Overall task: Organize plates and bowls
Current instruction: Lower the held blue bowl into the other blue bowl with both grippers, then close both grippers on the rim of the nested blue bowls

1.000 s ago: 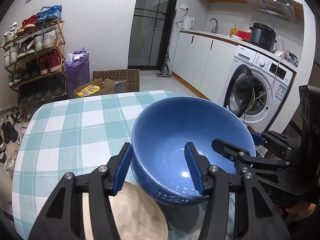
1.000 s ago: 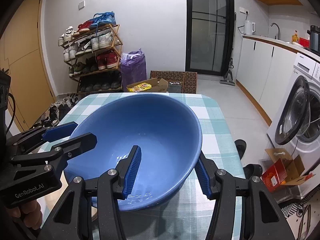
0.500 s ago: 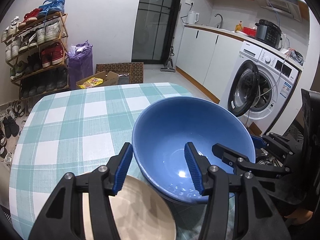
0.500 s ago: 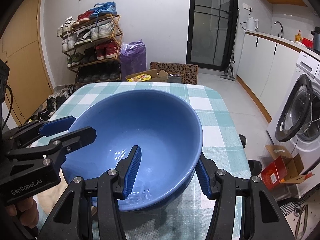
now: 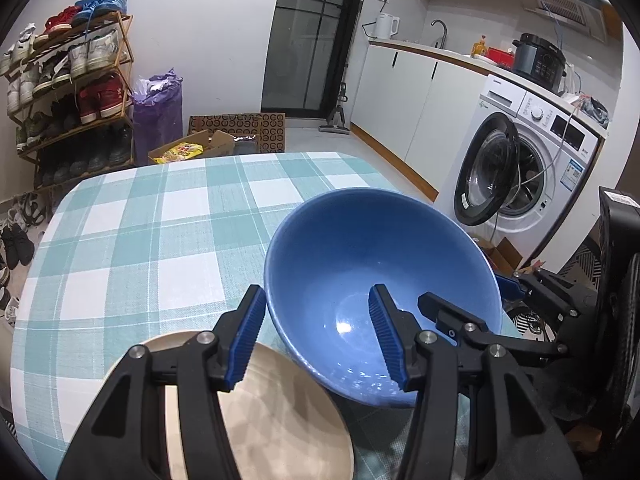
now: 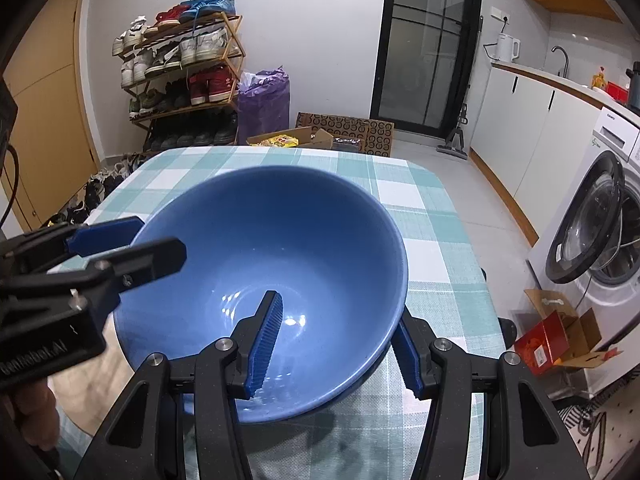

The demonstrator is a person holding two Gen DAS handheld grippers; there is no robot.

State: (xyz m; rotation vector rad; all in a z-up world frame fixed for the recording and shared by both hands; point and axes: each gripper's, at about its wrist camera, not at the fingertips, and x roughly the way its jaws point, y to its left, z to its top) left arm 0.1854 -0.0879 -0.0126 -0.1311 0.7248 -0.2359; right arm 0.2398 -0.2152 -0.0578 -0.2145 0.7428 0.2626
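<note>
Two clamps on one blue bowl (image 5: 380,248), each with a finger inside the wall and a finger outside: left gripper (image 5: 316,289) closed on the side nearest the beige plate (image 5: 280,408), right gripper (image 6: 338,312) closed on the opposite side. Seems to hang tilted just above the checked table (image 5: 140,240), near its front right corner, with the lower edge overlapping the plate's rim; cannot tell whether bowl and plate touch. Judging from that, several ways to spoil it. Glossy glaze against ribbed pads on a steep, curved wall: likely to slide if either grip slackens or if the hands drift apart or together. Uneven lowering: likely to swing the tilt further and drop one edge hard onto the plate, chipping either piece or shoving the plate toward the near table edge. Little view of the bowl's foot from either camera, so easy to land it half on the plate rim and leave it rocking. Off the table's right side, only bare floor and a cardboard box below, so no forgiveness for a slip in that direction. Best lowered level, both hands together, and freed only once seated flat.
</note>
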